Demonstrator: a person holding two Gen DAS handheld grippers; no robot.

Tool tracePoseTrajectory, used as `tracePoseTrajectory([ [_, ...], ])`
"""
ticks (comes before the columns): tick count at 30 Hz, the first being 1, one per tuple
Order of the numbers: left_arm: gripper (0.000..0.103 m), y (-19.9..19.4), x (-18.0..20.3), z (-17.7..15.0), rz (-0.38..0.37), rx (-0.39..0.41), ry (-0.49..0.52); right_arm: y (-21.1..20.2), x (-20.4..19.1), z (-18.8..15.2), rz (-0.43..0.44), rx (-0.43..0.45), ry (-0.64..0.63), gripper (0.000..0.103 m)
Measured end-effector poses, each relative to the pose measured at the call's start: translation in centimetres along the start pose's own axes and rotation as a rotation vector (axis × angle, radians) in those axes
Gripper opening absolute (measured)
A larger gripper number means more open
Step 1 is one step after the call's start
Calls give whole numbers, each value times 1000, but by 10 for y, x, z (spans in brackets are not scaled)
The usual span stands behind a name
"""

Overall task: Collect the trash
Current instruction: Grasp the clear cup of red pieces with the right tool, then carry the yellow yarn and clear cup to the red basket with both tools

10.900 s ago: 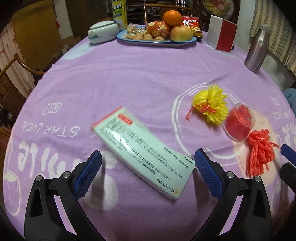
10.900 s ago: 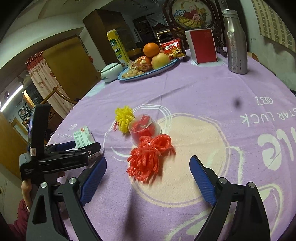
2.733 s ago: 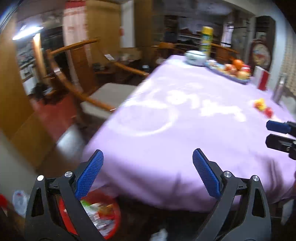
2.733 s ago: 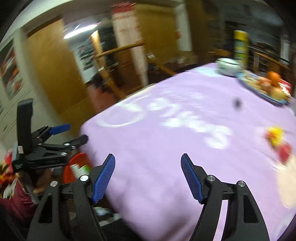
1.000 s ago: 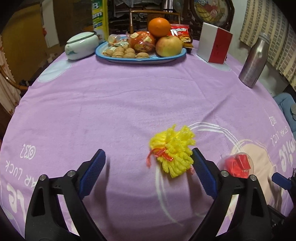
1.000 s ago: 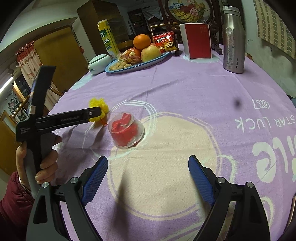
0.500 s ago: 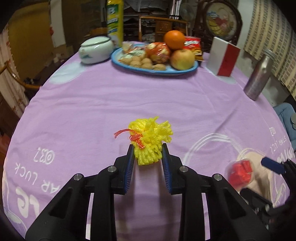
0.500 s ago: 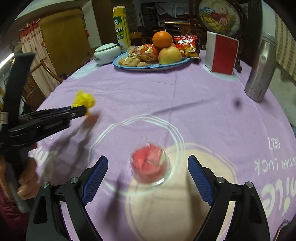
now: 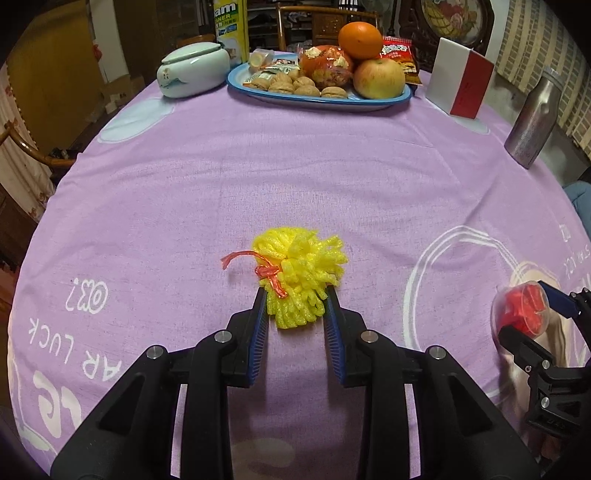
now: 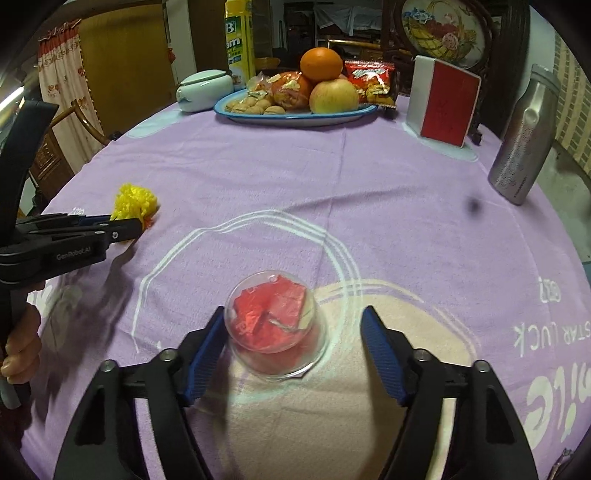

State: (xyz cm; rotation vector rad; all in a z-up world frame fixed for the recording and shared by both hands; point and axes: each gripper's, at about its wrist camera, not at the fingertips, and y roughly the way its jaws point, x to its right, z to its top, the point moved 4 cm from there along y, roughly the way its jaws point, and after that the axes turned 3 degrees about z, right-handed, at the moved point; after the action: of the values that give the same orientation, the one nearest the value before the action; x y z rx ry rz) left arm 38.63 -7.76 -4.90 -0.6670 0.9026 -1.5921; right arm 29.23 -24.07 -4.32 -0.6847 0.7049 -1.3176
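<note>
1. Jaws of the left gripper [image 9: 295, 314] have just closed, pinching the yellow net [image 9: 300, 275] on the bench [image 9: 295, 177].
2. Right gripper [image 10: 293, 332] has been closing; its jaws, half-open, straddle the cup [image 10: 275, 325], right pad clear.
3. Centre the cup before squeezing gently; it may skid.

Far beyond the jaws, dark wooden chairs [image 9: 325, 22] and cabinets line the dim room. A patterned curtain [image 10: 62, 74] hangs left by a wooden door [image 10: 125, 62]; a brick wall [image 9: 535, 40] stands right.
</note>
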Motion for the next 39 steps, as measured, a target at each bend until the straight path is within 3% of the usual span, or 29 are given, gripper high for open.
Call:
tracePoseTrajectory([
  [2,34,0,1,0,3,2,6,0,-1,0,9,0,3,56],
  [3,34,0,2,0,8,4,10,-1,-1,0,14,3,4,55],
  [6,33,0,4,0,13,9,22,-1,1,1,-4,7,10,55],
  [9,24,-5,5,1,-30,19,18,-2,4,4,24,3,40,55],
  [13,24,-25,4,6,-3,116,20,-12,7,9,10,42,53,55],
  [21,24,-58,-8,-13,-77,135,-119,-38,22,18,17,124,106,55],
  [26,24,-84,-15,-45,-39,139,-141,-56,19,15,131,148,155,55],
  [39,24,-183,-34,-93,53,282,-153,-120,-20,-20,249,259,120,54],
])
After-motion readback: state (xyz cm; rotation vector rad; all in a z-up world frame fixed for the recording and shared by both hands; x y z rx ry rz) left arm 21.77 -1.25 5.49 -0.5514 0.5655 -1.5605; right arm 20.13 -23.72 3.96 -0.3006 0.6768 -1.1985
